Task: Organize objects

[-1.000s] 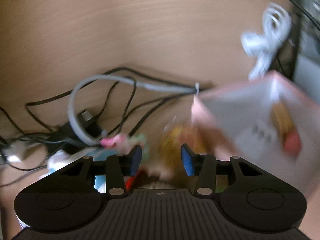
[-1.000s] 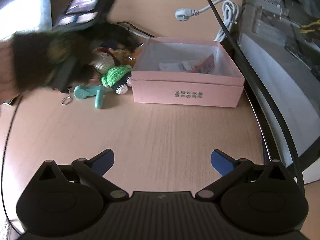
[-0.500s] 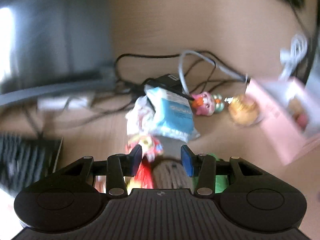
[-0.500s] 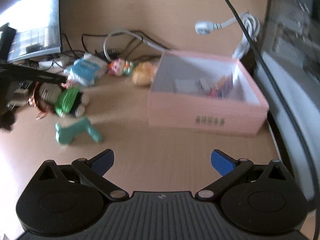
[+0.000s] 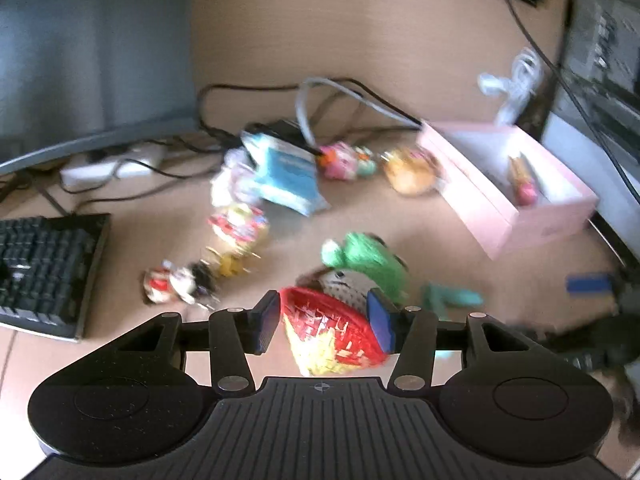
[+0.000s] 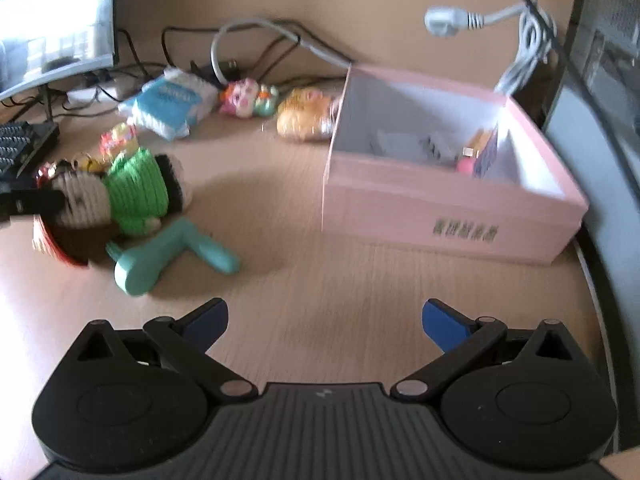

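Two grippers show. Left gripper (image 5: 323,322) has jaws partway apart and opening, a red-and-yellow packet (image 5: 332,334) between them, whether pressed is unclear. Right gripper (image 6: 325,322) gapes wide, empty, above the desk (image 6: 320,276) near the pink box (image 6: 448,208).

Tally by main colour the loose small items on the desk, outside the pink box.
Green: 1, crocheted doll
Teal: 1, dryer toy
Blue: 1, tissue pack
Pink: 1, figure
Orange: 1, round toy
Red: 1, packet
Multicoloured, blurred: at least 2, snack bag, keychain cluster
Total: at least 8
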Demonstrator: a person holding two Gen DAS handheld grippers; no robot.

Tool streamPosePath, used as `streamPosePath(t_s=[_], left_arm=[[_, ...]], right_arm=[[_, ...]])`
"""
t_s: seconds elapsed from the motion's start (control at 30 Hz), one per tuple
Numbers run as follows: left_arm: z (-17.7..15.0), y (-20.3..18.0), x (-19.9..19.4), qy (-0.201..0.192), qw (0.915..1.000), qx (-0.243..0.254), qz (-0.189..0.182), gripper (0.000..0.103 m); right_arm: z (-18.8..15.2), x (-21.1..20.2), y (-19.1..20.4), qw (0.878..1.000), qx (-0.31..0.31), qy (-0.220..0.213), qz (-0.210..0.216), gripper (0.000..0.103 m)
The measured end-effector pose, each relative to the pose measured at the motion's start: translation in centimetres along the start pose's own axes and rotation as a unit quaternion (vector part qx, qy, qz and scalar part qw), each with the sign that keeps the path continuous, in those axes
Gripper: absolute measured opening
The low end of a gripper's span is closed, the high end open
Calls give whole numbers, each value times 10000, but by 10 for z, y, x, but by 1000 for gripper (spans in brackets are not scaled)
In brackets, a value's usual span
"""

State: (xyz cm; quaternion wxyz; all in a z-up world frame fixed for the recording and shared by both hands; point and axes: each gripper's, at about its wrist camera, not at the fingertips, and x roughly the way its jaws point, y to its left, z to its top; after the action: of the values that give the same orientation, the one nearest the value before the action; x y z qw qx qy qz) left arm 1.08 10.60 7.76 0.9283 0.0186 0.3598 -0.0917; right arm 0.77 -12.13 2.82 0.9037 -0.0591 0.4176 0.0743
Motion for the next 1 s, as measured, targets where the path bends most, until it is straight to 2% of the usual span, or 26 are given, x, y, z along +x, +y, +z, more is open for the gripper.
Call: streamPosePath(t_s=[0.07,0.2,0.3,0.37,0.4,0.43,0.5,0.57,0.63,0.77,0.83,0.9,1.0], left_arm=[[8,17,0,-100,9996,-190,190,54],[22,47,-5,-382,9970,-561,384,51],[30,60,-11,-457,9953,-849,-83,50],[31,61,-14,-436,9949,-845,-347,50],[31,61,-17,-422,9951,-784,-428,50],[29,61,-19,-408,9954,-730,-475,50],[22,66,-25,-375,9948,-760,-559,50],[13,73,-28,-301,9935,-875,-664,50],[1,77,-32,-236,9941,-829,-663,50],[-18,88,-43,-63,9955,-751,-576,50],[-27,95,-48,-23,9958,-741,-546,50],[-36,103,-50,27,9955,-761,-568,50],[-47,107,-46,120,9953,-718,-633,50]], right_arm=[[-3,5,0,9995,188,204,125,103],[-6,7,1,9990,427,160,34,103],[1,10,3,9979,542,341,-48,103],[11,12,4,9972,434,599,131,103],[19,11,5,9967,338,636,382,98],[29,2,10,9982,208,361,434,96],[53,-13,29,9985,-421,-311,187,92],[84,-10,50,9922,-989,-745,-117,79],[122,17,61,9911,-1057,-704,-403,55],[180,92,71,9895,-1076,-438,-858,49],[194,121,73,9881,-1133,-249,-1009,35],[200,135,72,9924,-862,11,-875,34],[189,130,83,9930,-791,-29,-879,36]])
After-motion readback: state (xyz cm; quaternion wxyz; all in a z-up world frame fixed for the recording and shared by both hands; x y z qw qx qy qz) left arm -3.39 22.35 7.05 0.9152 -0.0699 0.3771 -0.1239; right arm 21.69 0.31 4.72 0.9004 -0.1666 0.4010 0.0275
